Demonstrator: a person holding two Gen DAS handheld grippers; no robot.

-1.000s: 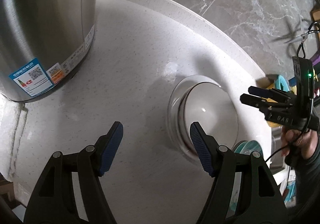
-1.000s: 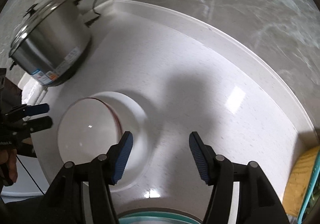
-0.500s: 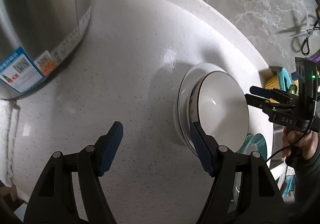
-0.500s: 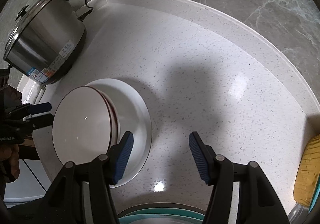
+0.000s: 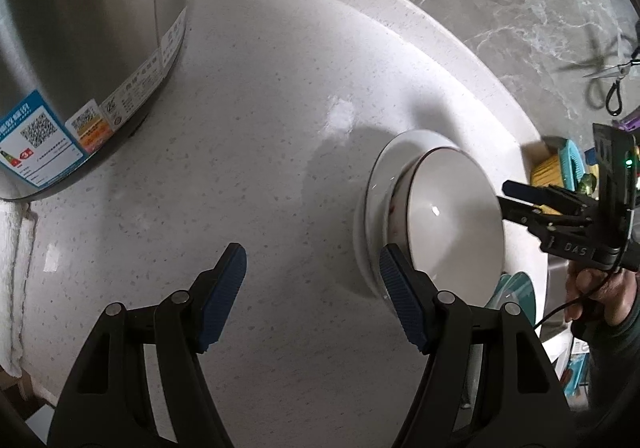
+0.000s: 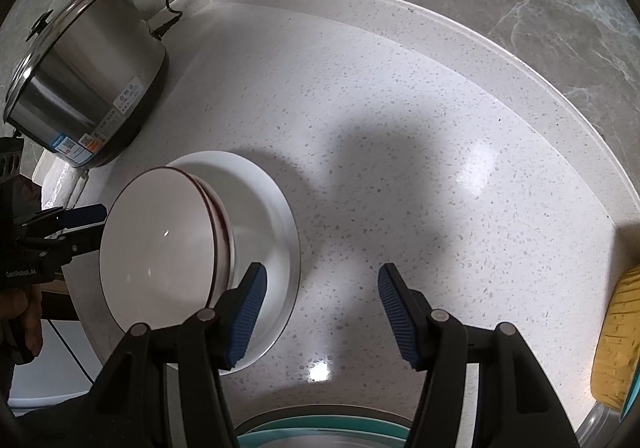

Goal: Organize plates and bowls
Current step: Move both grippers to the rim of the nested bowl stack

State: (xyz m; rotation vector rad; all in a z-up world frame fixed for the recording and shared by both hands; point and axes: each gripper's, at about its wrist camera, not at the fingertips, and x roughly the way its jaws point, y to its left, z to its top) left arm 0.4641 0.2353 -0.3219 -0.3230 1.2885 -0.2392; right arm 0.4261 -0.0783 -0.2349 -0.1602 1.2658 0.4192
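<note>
Steel dominates the left: a brushed electric pot [image 6: 86, 84] with labels stands back on the speckled stone countertop [image 6: 400, 152], out of the working space. Right of it, a smooth white bowl [image 6: 160, 244] with a dark rim line sits nested on a glossy white plate [image 6: 276, 216], likely for compact stacking. Both the left gripper [image 5: 312, 296] and the right gripper [image 6: 320, 312] hang above with jaws apart, grasping nothing.

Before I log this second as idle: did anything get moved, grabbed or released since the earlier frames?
Nothing was grabbed or released. The left gripper dipped slightly toward the counter; both grippers stay open and empty. The bowl still sits on the white plate, the pot unmoved.
</note>
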